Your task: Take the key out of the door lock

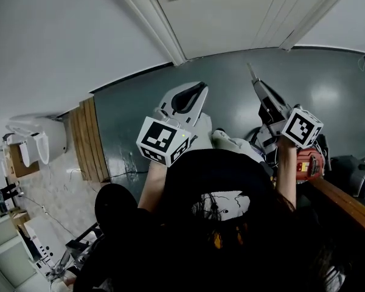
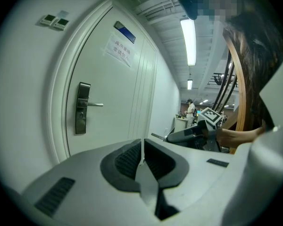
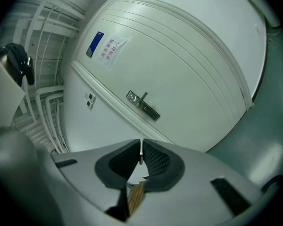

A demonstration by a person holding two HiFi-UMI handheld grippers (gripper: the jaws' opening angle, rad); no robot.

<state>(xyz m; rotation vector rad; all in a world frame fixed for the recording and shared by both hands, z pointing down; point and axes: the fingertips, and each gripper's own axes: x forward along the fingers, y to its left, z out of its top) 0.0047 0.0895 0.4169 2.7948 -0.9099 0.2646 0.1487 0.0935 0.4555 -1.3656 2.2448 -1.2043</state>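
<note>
The white door (image 2: 118,93) carries a dark lock plate (image 2: 82,108) with a lever handle (image 2: 95,104); the right gripper view shows the same lock plate (image 3: 143,105) tilted. Both grippers are held back from the door, well apart from the lock. My right gripper (image 3: 141,149) is shut on a thin silvery key (image 3: 141,153) that stands up between its pads. In the head view the right gripper (image 1: 253,76) points at the door's foot. My left gripper (image 2: 142,144) is shut with nothing in it, and it also appears in the head view (image 1: 198,91).
A paper notice (image 2: 119,51) and a blue label (image 2: 126,32) are stuck on the door. Wall switches (image 2: 55,20) sit left of the frame. Wooden boards (image 1: 88,142) lie on the grey floor at left. A person (image 2: 191,108) stands far down the room.
</note>
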